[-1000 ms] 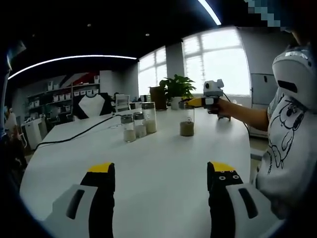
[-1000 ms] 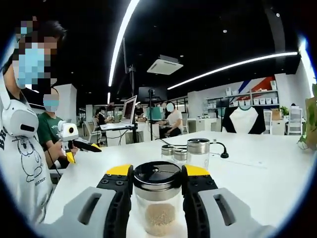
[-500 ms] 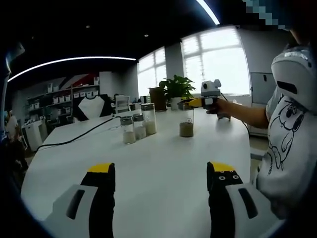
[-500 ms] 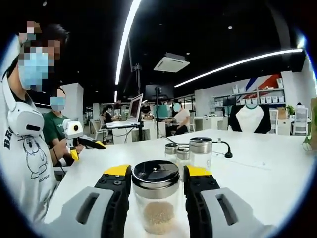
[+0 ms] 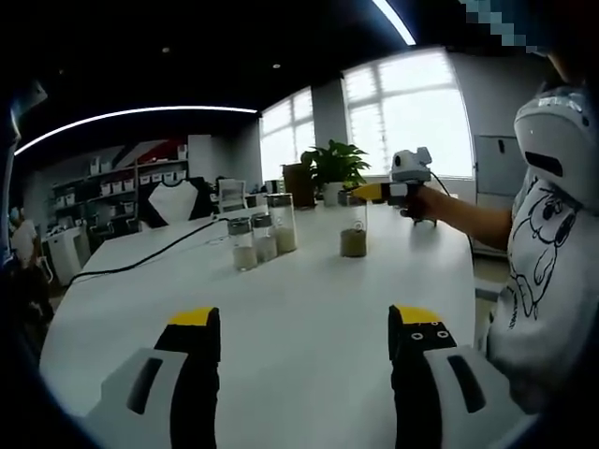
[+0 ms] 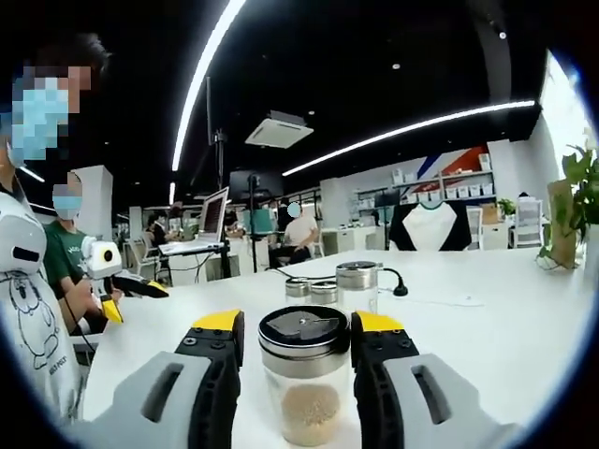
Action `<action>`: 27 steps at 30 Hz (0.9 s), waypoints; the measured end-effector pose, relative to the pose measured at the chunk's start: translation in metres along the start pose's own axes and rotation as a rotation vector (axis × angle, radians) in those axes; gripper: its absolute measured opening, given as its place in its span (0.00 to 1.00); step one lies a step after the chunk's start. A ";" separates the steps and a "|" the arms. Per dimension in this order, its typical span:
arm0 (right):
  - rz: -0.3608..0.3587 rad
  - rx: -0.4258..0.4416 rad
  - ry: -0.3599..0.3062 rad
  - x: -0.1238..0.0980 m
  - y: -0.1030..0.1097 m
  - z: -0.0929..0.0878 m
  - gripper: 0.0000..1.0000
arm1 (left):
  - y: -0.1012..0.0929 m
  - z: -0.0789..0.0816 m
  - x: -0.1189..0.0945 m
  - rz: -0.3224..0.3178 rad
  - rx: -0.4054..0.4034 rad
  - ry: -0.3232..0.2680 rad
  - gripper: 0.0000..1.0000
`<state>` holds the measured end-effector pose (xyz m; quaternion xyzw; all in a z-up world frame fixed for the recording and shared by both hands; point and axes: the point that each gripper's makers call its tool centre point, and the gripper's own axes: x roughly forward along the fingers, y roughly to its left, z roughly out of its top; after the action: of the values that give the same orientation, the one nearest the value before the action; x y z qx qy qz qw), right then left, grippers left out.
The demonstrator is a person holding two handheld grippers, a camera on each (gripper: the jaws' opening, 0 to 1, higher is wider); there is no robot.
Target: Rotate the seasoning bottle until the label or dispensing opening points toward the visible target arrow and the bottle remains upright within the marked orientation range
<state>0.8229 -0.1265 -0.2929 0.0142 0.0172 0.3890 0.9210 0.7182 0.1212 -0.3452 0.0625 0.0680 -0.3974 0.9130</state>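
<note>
The seasoning bottle (image 6: 305,393) is a clear glass jar with tan grains and a steel flip lid. It stands upright on the white table (image 6: 487,337). My right gripper (image 6: 299,327) is shut on it, its yellow-tipped jaws pressed to either side of the lid. In the left gripper view the same bottle (image 5: 353,232) stands at mid-table, with the right gripper (image 5: 372,193) on its top, held by a hand. My left gripper (image 5: 304,323) hovers open over the near table, nothing between its jaws. The right gripper view also shows the left gripper (image 6: 140,285) at the left.
Three more lidded jars (image 5: 262,234) stand in a cluster left of the bottle, seen behind it as jars (image 6: 356,285) in the right gripper view. A black cable (image 5: 150,253) crosses the table. A potted plant (image 5: 332,166) stands at the far edge. The person's white shirt (image 5: 547,271) is at the right.
The right gripper has swung while holding the bottle, so its view's background slid left and a plant came in at the right. In the left gripper view it sits slightly further right.
</note>
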 end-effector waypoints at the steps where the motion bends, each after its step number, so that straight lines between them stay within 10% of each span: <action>1: -0.008 -0.003 0.002 0.001 0.000 0.000 0.43 | 0.001 0.001 -0.001 0.001 -0.004 -0.003 0.77; 27: 0.099 -0.019 0.029 0.002 -0.001 -0.003 0.38 | 0.003 0.002 0.000 0.008 -0.013 -0.011 0.77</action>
<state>0.8249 -0.1260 -0.2957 0.0006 0.0264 0.4343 0.9004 0.7202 0.1232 -0.3434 0.0547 0.0654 -0.3934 0.9154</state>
